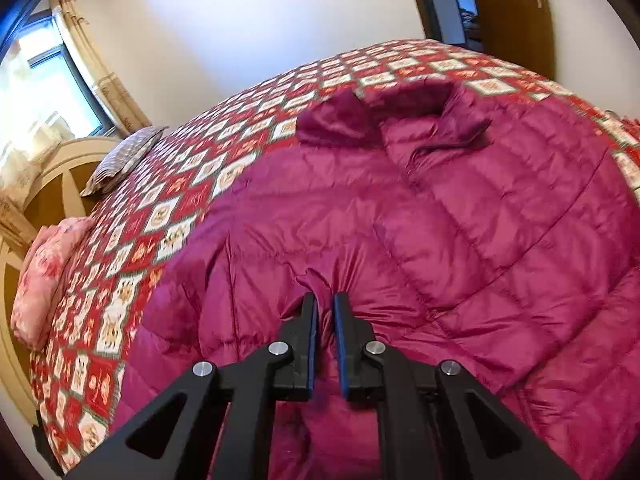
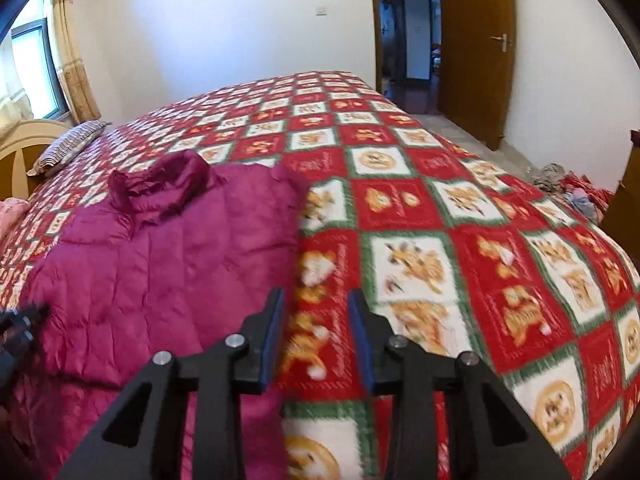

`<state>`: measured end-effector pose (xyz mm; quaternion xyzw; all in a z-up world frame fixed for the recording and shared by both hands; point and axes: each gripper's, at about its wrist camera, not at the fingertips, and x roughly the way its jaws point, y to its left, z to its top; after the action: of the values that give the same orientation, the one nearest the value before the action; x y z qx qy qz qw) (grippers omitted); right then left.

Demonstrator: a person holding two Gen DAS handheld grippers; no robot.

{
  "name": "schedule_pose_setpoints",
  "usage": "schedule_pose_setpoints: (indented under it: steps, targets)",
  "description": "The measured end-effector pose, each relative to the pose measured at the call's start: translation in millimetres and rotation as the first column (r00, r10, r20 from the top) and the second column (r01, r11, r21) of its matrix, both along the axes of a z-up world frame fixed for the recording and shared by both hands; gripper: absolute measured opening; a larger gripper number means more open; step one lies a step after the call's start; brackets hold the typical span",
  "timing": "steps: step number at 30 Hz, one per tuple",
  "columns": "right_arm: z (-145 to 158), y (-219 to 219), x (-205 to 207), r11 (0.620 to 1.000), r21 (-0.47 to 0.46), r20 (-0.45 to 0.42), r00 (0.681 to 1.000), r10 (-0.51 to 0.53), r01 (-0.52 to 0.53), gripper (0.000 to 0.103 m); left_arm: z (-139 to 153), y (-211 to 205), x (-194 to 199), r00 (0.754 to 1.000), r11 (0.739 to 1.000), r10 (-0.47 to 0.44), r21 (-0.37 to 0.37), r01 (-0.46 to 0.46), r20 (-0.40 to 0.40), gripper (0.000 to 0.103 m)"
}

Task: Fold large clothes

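A magenta quilted down jacket (image 1: 440,220) lies spread on the bed with its collar (image 1: 400,108) at the far end. My left gripper (image 1: 325,304) is shut on a bunched fold of the jacket's near part, and the fabric puckers around the fingertips. In the right wrist view the jacket (image 2: 160,260) fills the left half. My right gripper (image 2: 316,300) stands open at the jacket's right edge. Its left finger (image 2: 274,320) is over that edge and its right finger (image 2: 360,320) over bare bedspread, with nothing pinched between them. The left gripper's tip (image 2: 24,320) shows at the far left.
A red, white and green checked bedspread (image 2: 440,208) covers the bed. A striped pillow (image 1: 124,160) and a pink pillow (image 1: 44,268) lie by the headboard (image 1: 60,184). A wooden door (image 2: 472,40) stands open at the right, with a pile of clothes (image 2: 576,192) on the floor.
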<state>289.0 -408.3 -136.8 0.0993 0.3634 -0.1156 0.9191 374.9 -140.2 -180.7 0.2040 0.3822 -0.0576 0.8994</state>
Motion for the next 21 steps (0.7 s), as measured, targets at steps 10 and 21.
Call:
schedule_pose_setpoints:
  steps: [10,21]
  targets:
    - [-18.5,12.1,60.4,0.996,-0.033,-0.011,0.997,0.083,-0.083,0.034,28.6,30.0,-2.0,0.981,0.984,0.157,-0.098,-0.147,0.112,0.087]
    - [-22.1,32.3,53.3,0.991,-0.088,-0.063,0.993,0.098,-0.103,0.035,20.2,-2.0,4.5,0.991,0.99,0.117,-0.09,-0.11,0.07,0.087]
